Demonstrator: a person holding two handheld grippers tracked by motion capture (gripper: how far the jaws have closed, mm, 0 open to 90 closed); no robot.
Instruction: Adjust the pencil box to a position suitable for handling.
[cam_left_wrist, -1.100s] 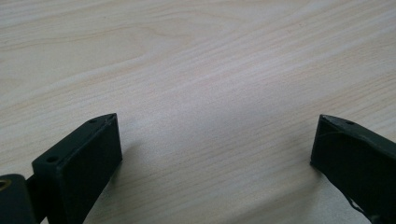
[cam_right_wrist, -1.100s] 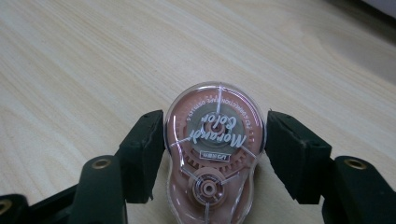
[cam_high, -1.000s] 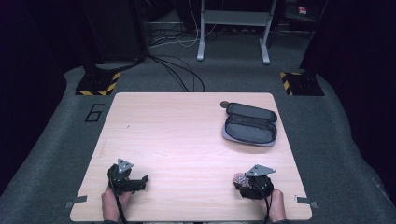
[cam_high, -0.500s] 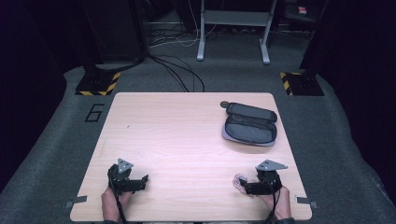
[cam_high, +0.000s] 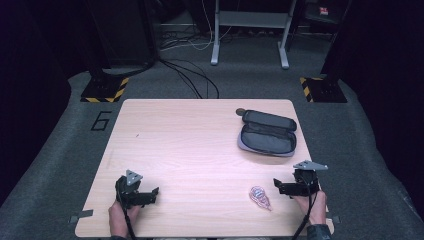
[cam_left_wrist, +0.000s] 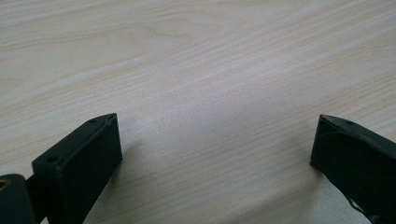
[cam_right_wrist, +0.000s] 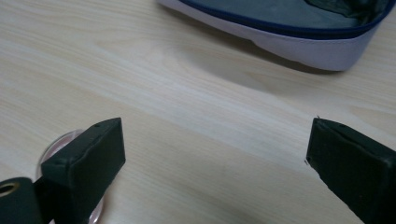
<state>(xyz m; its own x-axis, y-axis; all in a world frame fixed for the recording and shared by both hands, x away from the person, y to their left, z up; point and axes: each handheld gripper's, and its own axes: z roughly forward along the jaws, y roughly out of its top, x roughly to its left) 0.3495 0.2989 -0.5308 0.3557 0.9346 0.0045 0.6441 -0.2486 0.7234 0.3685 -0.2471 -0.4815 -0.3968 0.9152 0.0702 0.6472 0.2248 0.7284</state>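
1. Pale wood surface, ringed by dark carpet, cables and two hazard-striped bases beyond its far edge.
2. One open zip case, grey inside, lying ahead of the right tongs, well apart from them; nothing standing between.
3. One small pinkish coiled bundle just beside the right tongs, apart from them.
4. Right tongs spread wide, just been opening, nothing between.
5. Left tongs likewise spread, over bare wood.
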